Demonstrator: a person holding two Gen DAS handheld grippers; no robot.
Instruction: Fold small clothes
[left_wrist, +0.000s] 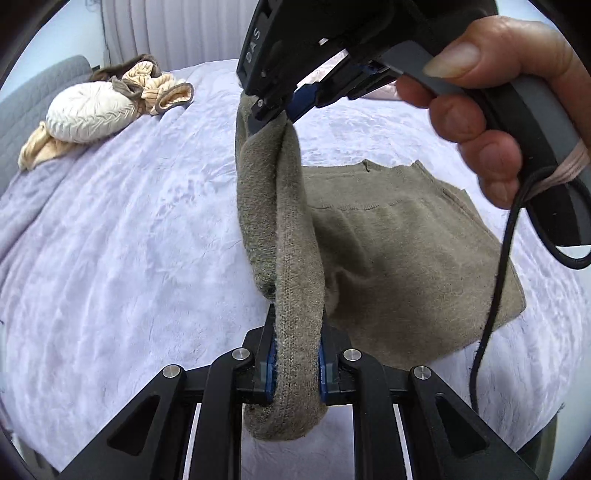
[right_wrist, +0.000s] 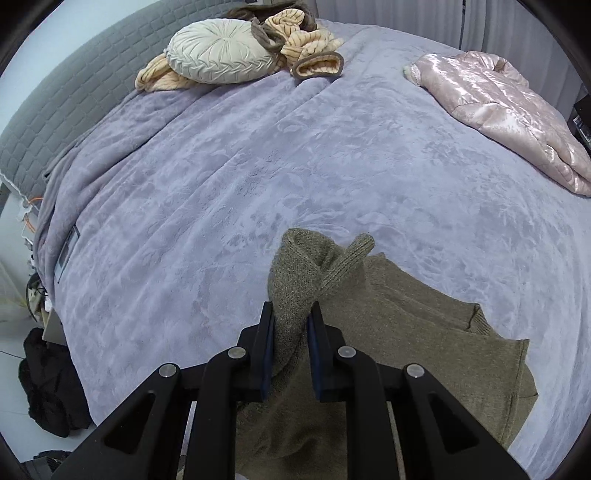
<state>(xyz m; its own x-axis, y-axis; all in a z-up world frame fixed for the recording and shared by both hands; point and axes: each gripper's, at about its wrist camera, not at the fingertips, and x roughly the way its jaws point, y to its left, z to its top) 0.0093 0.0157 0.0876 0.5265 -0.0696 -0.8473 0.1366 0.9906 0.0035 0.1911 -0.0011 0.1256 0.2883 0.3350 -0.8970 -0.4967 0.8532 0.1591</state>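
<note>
An olive knit sweater (left_wrist: 399, 258) lies on the lilac bed cover (left_wrist: 129, 240), its body flat to the right. My left gripper (left_wrist: 295, 354) is shut on a raised fold of the sweater's left edge. My right gripper (left_wrist: 275, 112), held by a hand, is shut on the same raised fold farther away, so the fold hangs as a band between them. In the right wrist view my right gripper (right_wrist: 291, 325) pinches the sweater (right_wrist: 424, 350), whose cuff (right_wrist: 354, 254) sticks up beyond the fingers.
A cream round cushion (right_wrist: 221, 50) and a tan striped blanket (right_wrist: 310, 44) lie at the head of the bed. A pink quilted jacket (right_wrist: 498, 110) lies at the far right. A grey headboard (right_wrist: 62, 96) stands to the left. Dark clothes (right_wrist: 48, 387) lie on the floor.
</note>
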